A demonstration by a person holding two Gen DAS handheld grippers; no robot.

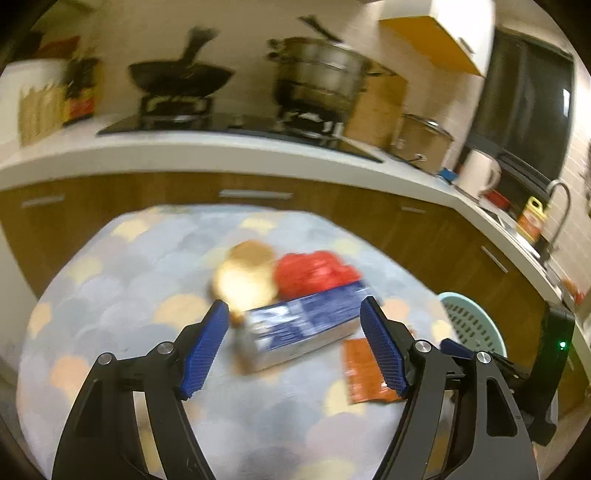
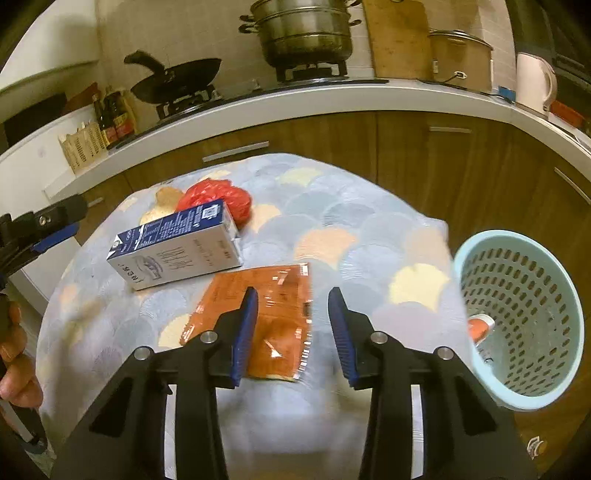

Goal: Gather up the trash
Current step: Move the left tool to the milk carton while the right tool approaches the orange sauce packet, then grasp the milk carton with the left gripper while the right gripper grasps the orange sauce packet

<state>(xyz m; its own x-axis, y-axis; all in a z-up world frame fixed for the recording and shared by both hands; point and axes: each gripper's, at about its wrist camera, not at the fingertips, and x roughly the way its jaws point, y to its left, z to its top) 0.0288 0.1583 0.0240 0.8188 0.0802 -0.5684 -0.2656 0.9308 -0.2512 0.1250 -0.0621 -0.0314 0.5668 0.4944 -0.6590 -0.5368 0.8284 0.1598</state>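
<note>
A blue and white carton (image 1: 301,328) (image 2: 177,245) lies on its side on the scale-patterned table cover (image 1: 110,288) (image 2: 354,221). Behind it are a crumpled red bag (image 1: 314,273) (image 2: 218,197) and a beige paper bowl (image 1: 245,275) (image 2: 164,201). An orange foil wrapper (image 1: 364,371) (image 2: 275,314) lies flat in front of the carton. My left gripper (image 1: 295,312) is open, its jaws on either side of the carton, above it. My right gripper (image 2: 291,295) is open over the wrapper's right part. A light blue perforated basket (image 2: 524,314) (image 1: 472,325) at the table's right holds an orange item (image 2: 478,326).
A kitchen counter (image 2: 295,103) curves behind the table, with a stove, black wok (image 1: 181,75), steel pots (image 2: 306,33), cutting board, white kettle (image 2: 533,83) and sauce bottles (image 2: 112,118). Wooden cabinets stand below. The left gripper's body (image 2: 40,225) and a hand show at the right view's left edge.
</note>
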